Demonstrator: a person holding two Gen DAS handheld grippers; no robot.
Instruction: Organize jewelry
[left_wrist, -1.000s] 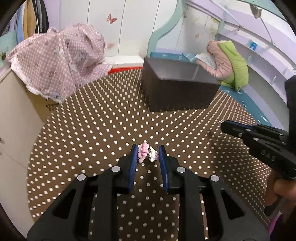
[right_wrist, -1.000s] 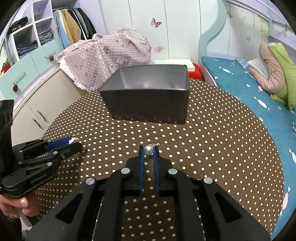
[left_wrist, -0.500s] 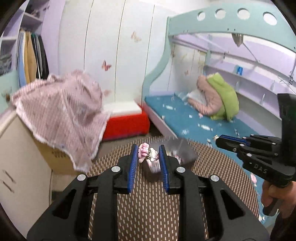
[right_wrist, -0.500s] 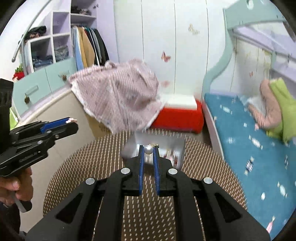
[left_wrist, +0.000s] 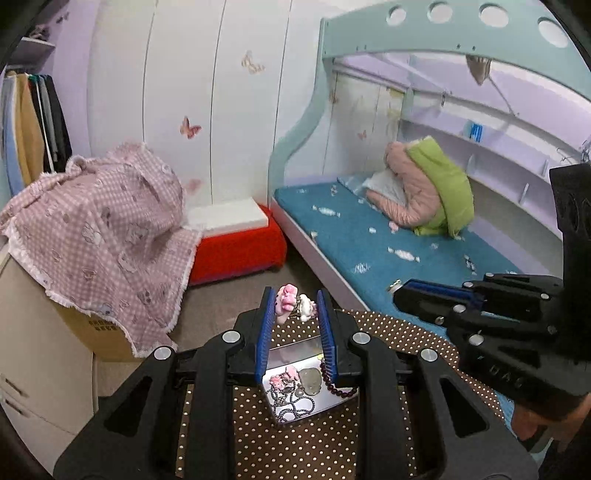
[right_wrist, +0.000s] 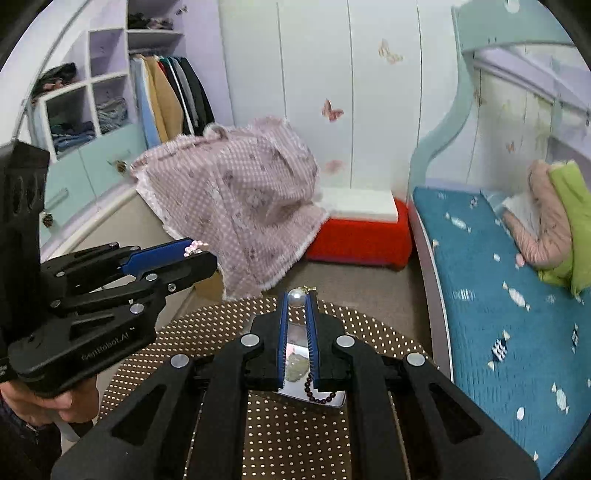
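My left gripper (left_wrist: 294, 303) is shut on a pink and white charm ornament (left_wrist: 293, 305), held high above the table. My right gripper (right_wrist: 296, 298) is shut on a pearl earring (right_wrist: 296, 297) with a small gold fitting. Far below both, the dark box (left_wrist: 295, 345) stands on the round brown polka-dot table (left_wrist: 399, 336). Inside it lie a pink charm (left_wrist: 282, 378), a pale green pendant (left_wrist: 310, 380), a silver chain (left_wrist: 291, 406) and a dark red bead bracelet (right_wrist: 319, 397). The right gripper (left_wrist: 406, 291) also shows at right in the left wrist view, and the left gripper (right_wrist: 192, 253) shows at left in the right wrist view.
A pink checked cloth (left_wrist: 99, 229) drapes a cardboard box (left_wrist: 92, 332) left of the table. A red stool with a white top (left_wrist: 236, 240) sits behind. The blue-covered bed (left_wrist: 369, 243) with jackets (left_wrist: 424, 195) lies right. A wardrobe (right_wrist: 92, 122) stands at far left.
Both grippers have risen well above the table with their pieces still held. The box, earlier seen from the side, now lies far below with its contents in view.
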